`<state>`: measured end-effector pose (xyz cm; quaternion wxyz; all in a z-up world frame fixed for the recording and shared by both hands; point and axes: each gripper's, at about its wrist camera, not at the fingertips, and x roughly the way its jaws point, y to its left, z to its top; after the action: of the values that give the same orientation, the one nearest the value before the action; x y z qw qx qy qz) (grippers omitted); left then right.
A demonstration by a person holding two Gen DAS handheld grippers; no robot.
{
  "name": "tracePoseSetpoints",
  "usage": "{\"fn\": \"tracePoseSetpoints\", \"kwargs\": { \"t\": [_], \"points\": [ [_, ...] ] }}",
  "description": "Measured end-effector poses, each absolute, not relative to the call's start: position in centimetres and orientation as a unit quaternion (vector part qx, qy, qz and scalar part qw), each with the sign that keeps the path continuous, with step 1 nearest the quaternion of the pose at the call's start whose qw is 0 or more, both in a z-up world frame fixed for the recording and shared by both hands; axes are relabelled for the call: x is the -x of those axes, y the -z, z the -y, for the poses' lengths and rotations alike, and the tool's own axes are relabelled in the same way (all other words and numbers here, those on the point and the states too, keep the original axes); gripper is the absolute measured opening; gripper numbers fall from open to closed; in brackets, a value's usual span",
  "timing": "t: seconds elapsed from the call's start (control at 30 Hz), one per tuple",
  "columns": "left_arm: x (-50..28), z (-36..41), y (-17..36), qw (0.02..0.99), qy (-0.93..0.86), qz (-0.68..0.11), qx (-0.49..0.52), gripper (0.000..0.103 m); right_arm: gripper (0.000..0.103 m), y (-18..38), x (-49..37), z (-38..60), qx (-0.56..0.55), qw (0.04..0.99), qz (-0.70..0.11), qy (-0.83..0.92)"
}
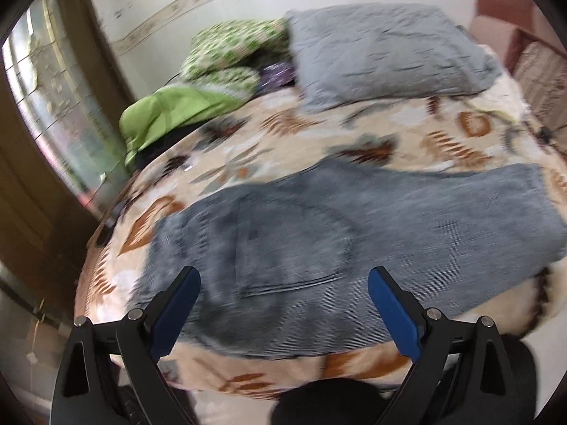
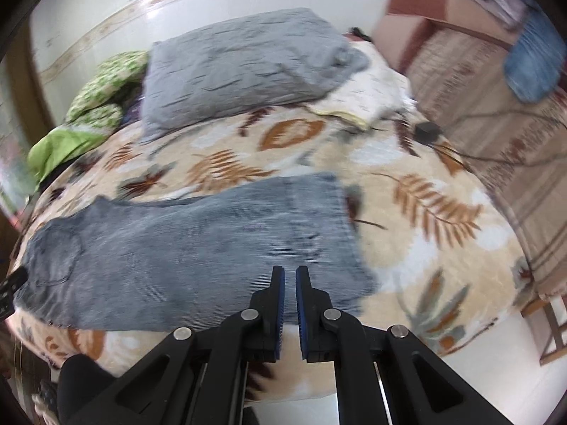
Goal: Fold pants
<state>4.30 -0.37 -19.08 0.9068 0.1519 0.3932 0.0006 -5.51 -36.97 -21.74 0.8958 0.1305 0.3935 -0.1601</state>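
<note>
Grey-blue jeans (image 1: 319,241) lie flat on a bed with a leaf-patterned blanket (image 1: 319,134), folded lengthwise, waist and back pocket to the left, leg ends to the right. They also show in the right wrist view (image 2: 184,248). My left gripper (image 1: 283,279) is open and empty, held above the pocket area near the bed's front edge. My right gripper (image 2: 290,276) is shut with a thin gap between its blue pads, nothing in it, above the jeans' lower leg part.
A grey pillow (image 2: 241,63) lies at the back of the bed. Green bedding (image 1: 177,106) is piled at the back left. A sofa (image 2: 478,71) stands to the right with blue cloth (image 2: 531,60) on it. A small black object (image 2: 428,131) lies on the blanket.
</note>
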Motion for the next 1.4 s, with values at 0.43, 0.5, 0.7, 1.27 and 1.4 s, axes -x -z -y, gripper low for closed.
{"fn": "tracePoseSetpoints", "kwargs": {
  "t": [0.43,0.5,0.7,1.27,1.4],
  "points": [
    [-8.6,-9.0,24.2,0.871,-0.138,-0.448,-0.146,0.096,0.008,25.2,2.8,40.1,-0.219,0.884,-0.396,0.118],
    [-8.5,-9.2,24.9,0.868,-0.137,-0.454,-0.149,0.096,0.008,26.0,2.0,39.4,-0.215,0.881,-0.406,0.112],
    [-9.1,-9.7,25.0,0.869,-0.132,-0.453,-0.146,0.101,0.009,28.5,1.7,38.7,-0.21,0.863,-0.446,0.109],
    [-9.7,-8.9,24.0,0.856,-0.142,-0.468,-0.165,0.103,0.01,29.2,3.2,38.2,-0.192,0.883,-0.419,0.092],
    [-8.9,-7.0,21.8,0.871,-0.117,-0.449,-0.159,0.103,0.01,29.5,3.6,38.9,-0.221,0.882,-0.409,0.081]
  ]
}}
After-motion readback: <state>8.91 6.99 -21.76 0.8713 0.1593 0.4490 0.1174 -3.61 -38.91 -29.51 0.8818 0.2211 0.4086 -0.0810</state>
